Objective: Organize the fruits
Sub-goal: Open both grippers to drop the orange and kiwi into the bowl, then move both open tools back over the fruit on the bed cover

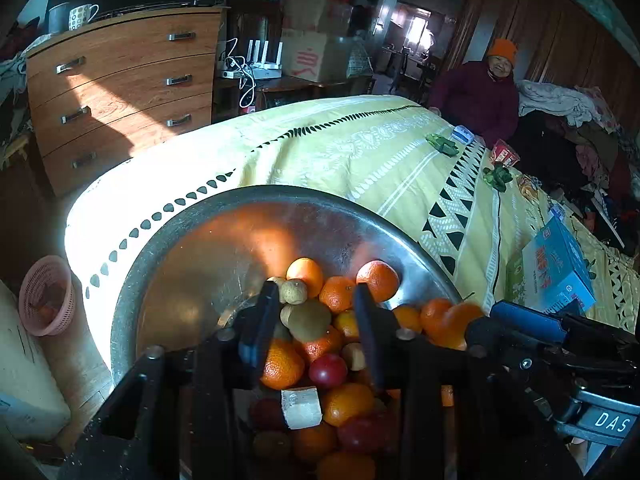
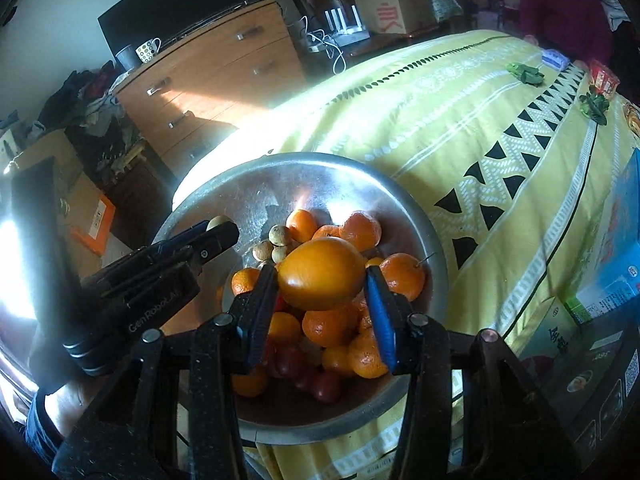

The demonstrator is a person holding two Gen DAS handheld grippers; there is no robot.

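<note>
Fruit pile [image 2: 320, 312] in basin [image 2: 248, 192], basin on bed [image 2: 460, 120], dresser [image 2: 208, 80] behind

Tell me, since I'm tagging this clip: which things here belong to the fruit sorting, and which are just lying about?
Job:
- bowl of fruit
- big orange in right gripper
- kiwi between left gripper's fingers
- tomato

Lying about:
- blue box
- mug
- dresser
- pink basket

Silver metal bowl [image 2: 400, 196]: orange tangerines [image 2: 360, 230], dark red round fruits [image 2: 326, 386], tan-brown longans [image 2: 278, 235]. Yellow bedspread [image 2: 440, 112], black triangle pattern. Blue-padded black fingers [image 2: 382, 320]. Pink plastic basket [image 1: 46, 296].
</note>
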